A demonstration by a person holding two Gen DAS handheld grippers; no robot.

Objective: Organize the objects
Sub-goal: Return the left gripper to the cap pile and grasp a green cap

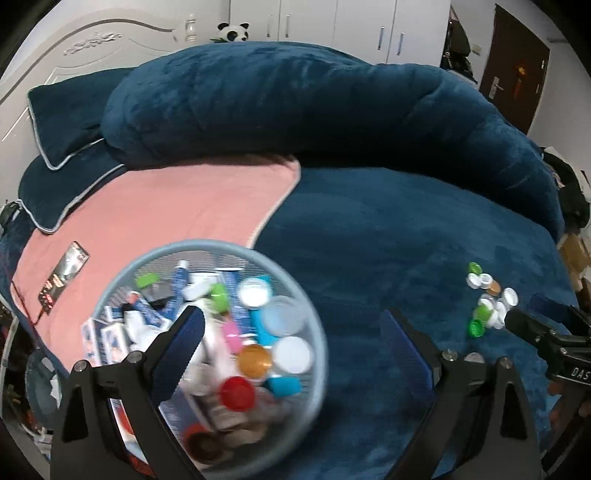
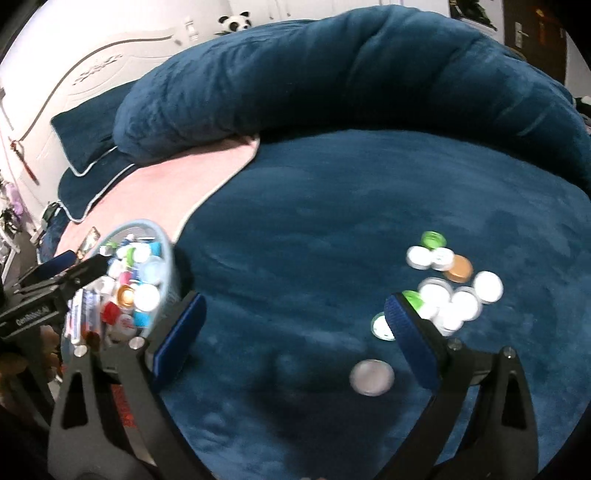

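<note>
A light blue mesh basket [image 1: 221, 248] full of jars, lids, tubes and small boxes sits on the bed at lower left; it also shows in the right wrist view [image 2: 170, 258]. My left gripper [image 1: 295, 332] is open and empty, its left finger over the basket. A cluster of white, green and gold lids [image 2: 448, 284] lies on the blue blanket, also in the left wrist view [image 1: 487, 299]. One white lid [image 2: 372, 377] lies alone nearer. My right gripper [image 2: 295, 325] is open and empty, its right finger beside the cluster.
A pink towel [image 1: 166, 206] covers the bed's left part, with a dark packet [image 1: 62, 277] on it. A rolled blue duvet [image 1: 295, 103] and pillows [image 1: 66, 110] lie behind. A white headboard [image 1: 55, 48] and wardrobe [image 1: 351, 26] stand beyond.
</note>
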